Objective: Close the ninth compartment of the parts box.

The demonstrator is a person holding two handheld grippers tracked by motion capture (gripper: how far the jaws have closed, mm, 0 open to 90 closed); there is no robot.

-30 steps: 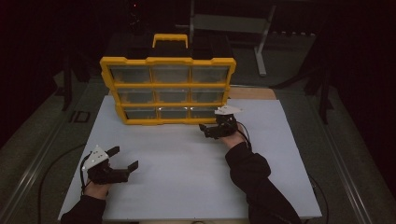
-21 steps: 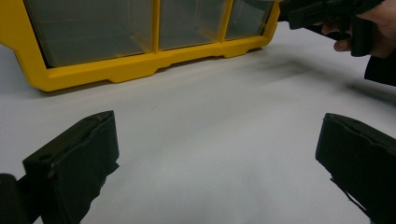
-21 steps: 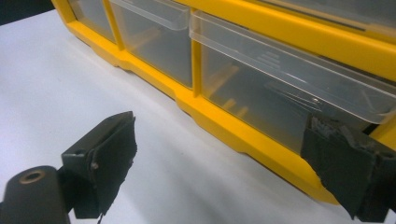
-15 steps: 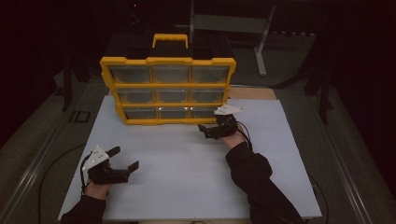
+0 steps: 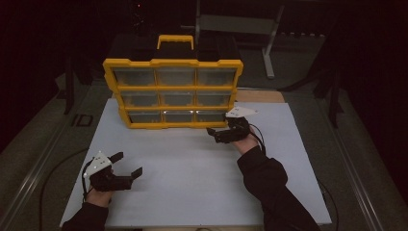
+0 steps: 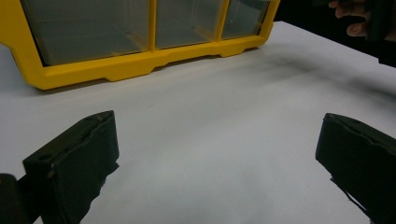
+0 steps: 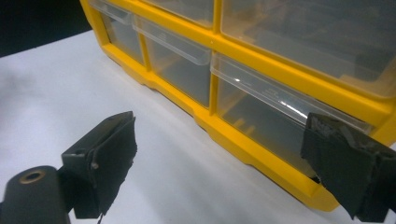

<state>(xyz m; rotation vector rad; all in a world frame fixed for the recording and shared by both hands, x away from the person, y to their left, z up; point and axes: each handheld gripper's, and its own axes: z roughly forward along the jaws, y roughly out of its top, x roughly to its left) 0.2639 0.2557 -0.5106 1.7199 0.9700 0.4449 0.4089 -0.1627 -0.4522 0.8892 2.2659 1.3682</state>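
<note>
You are holding the right gripper (image 5: 217, 133) just in front of the bottom-right drawer (image 7: 261, 116) of the yellow drawer organizer (image 5: 173, 62), jaws spread wide and gripping nothing. The organizer is standing upright at the far edge of the white table (image 5: 192, 168). You are resting the left gripper (image 5: 127, 166) near the table's front left, jaws wide apart and empty.

lab/workshop | dark room | white table (image 5: 192, 183) | metal stand (image 5: 269, 43)
</note>
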